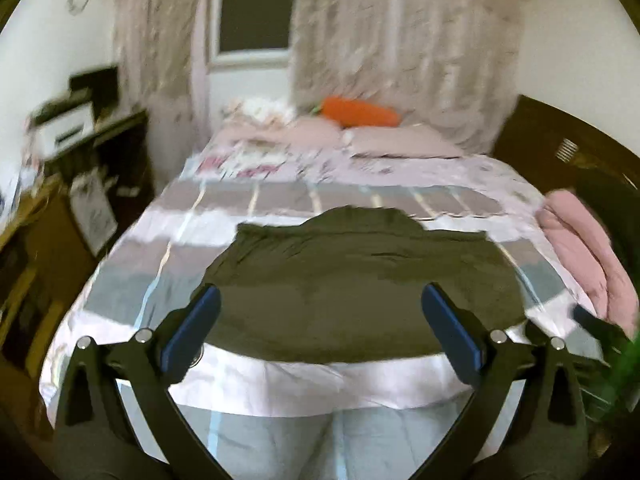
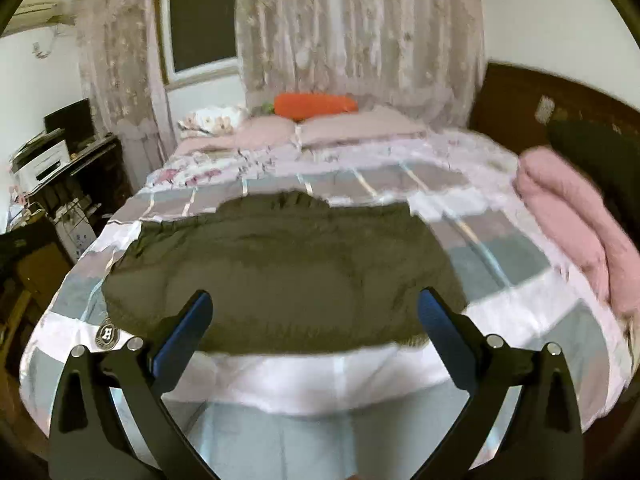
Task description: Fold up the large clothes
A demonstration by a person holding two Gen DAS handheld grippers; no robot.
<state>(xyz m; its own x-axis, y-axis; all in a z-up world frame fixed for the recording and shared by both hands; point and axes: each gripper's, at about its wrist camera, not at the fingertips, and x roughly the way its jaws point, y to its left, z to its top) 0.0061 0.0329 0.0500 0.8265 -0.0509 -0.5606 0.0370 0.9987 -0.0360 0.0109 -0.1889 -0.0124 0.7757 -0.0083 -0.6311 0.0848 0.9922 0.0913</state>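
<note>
I hold my left gripper (image 1: 320,320) above the near edge of the bed (image 1: 280,384), its 2 blue pads (image 1: 192,328) spread wide with nothing between them; my right gripper (image 2: 314,324) hangs the same way, released, its pads (image 2: 184,332) well apart and empty; neither touches the cloth, as far as I can tell through the blur; the garment (image 1: 352,288) is a dark olive piece lying flat on the checked bedspread (image 1: 132,292) near the foot of the bed, spread wide from left to right; its far edge rises in a rounded hump at the middle, which may be a collar or hood, though I cannot tell which; in the right view the garment (image 2: 280,276) shows a round white badge (image 2: 107,334) at its near left corner, just beside my left pad there; its near hem runs along a white band of the bedspread (image 2: 320,376); farther back lie 2 pink pillows (image 2: 340,126) and a floral one, with an orange carrot toy (image 2: 316,105) resting on them against the lace curtain (image 2: 360,40); a folded pink blanket (image 2: 576,216) sits on the right side of the bed, well apart from the garment; a dark headboard (image 2: 516,96) stands behind it; at the left a desk (image 2: 72,168) carries a monitor and a white box; both views are smeared by motion
</note>
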